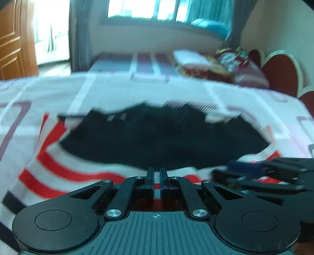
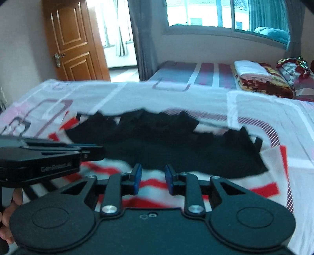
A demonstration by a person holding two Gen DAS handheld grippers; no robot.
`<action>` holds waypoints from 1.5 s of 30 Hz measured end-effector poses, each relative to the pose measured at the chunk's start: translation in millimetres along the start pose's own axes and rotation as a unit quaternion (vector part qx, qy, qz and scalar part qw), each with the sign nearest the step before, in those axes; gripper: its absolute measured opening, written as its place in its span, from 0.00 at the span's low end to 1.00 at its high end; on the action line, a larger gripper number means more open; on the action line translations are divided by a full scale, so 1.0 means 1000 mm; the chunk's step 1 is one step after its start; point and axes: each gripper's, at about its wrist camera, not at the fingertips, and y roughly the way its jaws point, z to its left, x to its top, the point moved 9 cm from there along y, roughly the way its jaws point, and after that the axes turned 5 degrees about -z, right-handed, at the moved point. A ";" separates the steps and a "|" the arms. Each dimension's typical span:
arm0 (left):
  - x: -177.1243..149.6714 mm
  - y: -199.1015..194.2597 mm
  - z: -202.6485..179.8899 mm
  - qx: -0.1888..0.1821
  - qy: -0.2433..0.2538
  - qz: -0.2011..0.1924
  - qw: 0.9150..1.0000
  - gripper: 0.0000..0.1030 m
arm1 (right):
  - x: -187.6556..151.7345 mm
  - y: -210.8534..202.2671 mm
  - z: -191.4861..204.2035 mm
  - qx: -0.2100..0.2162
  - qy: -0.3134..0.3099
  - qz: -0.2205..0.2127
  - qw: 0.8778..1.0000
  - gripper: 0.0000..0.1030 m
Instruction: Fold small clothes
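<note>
A small black garment [image 1: 161, 137] lies spread on the bed, its far edge crumpled and jagged; it also shows in the right wrist view [image 2: 166, 143]. My left gripper [image 1: 157, 172] is nearly shut with only a thin gap and nothing between the pads, just short of the garment's near edge. It enters the right wrist view from the left [image 2: 94, 153]. My right gripper [image 2: 153, 176] is open and empty, its blue pads just short of the garment's near edge. It shows at the right of the left wrist view [image 1: 235, 168].
The bed has a white sheet [image 2: 255, 109] with red, grey and pink stripes. Folded blankets and pillows [image 2: 263, 78] lie at the far right by a red headboard [image 1: 280, 72]. A wooden door [image 2: 72, 43] and a window [image 2: 215, 13] are beyond.
</note>
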 end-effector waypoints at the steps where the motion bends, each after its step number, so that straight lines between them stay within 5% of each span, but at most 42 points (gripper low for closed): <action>1: -0.002 0.001 0.007 -0.006 -0.008 -0.004 1.000 0.03 | -0.002 0.003 0.000 -0.006 -0.006 0.004 1.000 0.25; 14: -0.007 -0.029 0.055 -0.003 -0.041 -0.009 0.999 0.03 | -0.019 -0.011 -0.044 -0.105 0.025 0.012 0.994 0.14; 16: -0.006 -0.044 0.053 -0.009 -0.029 -0.021 0.999 0.03 | -0.013 -0.022 -0.034 -0.099 0.046 -0.004 0.994 0.26; 24: -0.024 -0.053 0.028 -0.040 -0.003 -0.004 0.999 0.03 | -0.019 -0.045 0.038 -0.055 0.017 -0.017 0.998 0.24; 28: -0.037 -0.044 0.040 -0.050 -0.033 0.012 0.998 0.03 | -0.044 -0.026 0.032 -0.077 0.006 0.021 0.997 0.22; 45: -0.065 -0.065 0.037 -0.036 -0.018 0.028 0.999 0.03 | -0.052 -0.055 0.039 -0.054 0.032 0.007 0.998 0.26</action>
